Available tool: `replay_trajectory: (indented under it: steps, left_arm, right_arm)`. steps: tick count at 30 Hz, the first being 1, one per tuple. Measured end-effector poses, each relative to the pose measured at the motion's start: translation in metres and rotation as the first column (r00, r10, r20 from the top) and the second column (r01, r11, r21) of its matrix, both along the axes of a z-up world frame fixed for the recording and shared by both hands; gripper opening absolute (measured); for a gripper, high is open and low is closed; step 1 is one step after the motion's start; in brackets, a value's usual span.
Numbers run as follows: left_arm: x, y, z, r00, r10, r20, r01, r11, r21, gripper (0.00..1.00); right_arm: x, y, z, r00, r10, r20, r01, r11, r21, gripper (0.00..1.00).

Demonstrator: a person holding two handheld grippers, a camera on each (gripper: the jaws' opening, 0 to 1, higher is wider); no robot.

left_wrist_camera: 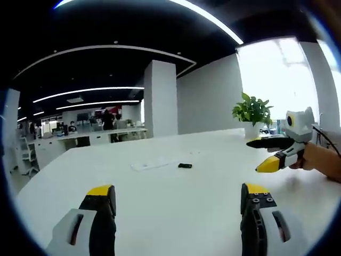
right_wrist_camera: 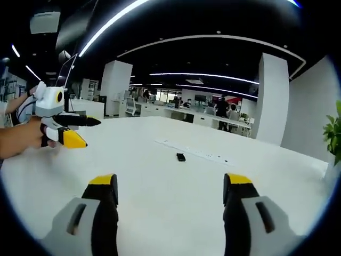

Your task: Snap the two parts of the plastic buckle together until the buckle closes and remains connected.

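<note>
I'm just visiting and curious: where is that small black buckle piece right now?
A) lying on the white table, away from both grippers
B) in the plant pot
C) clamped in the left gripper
A: the buckle lies on the white table, beyond both open grippers.

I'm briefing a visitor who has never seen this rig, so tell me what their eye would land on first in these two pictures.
First, the yellow-tipped open claws: the left claw and right claw both hang apart above a wide white table. Next, a small black buckle lying alone mid-table, beside a flat white strip. Then the leafy green plant at the table's far edge by a bright window.
</note>
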State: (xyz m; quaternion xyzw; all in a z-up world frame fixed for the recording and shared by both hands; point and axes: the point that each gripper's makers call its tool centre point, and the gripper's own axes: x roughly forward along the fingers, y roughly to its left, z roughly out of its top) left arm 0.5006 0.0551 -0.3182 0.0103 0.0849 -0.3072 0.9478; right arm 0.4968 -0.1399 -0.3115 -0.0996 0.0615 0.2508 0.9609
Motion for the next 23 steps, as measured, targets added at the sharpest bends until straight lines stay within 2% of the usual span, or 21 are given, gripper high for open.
replay_trajectory:
  steps: [8, 17, 23]
  left_arm:
    - [0.0028, -0.0031, -0.0043, 1.000, -0.009, -0.007, 0.009, 1.000, 0.011, 0.99]
    - [0.0012, -0.0042, -0.0064, 1.000, -0.013, -0.015, 0.013, 1.000, 0.017, 0.99]
    - [0.0038, -0.0050, -0.0095, 1.000, -0.014, -0.006, 0.015, 0.998, 0.053, 1.00]
  right_arm:
    - [-0.0029, -0.0042, -0.0004, 1.000, -0.011, -0.008, 0.011, 1.000, 0.016, 0.86]
    - [-0.0009, -0.0027, -0.0050, 1.000, -0.011, -0.005, 0.011, 1.000, -0.003, 1.00]
    - [-0.0006, -0.0027, -0.0066, 1.000, -0.010, -0.009, 0.010, 1.000, -0.005, 1.00]
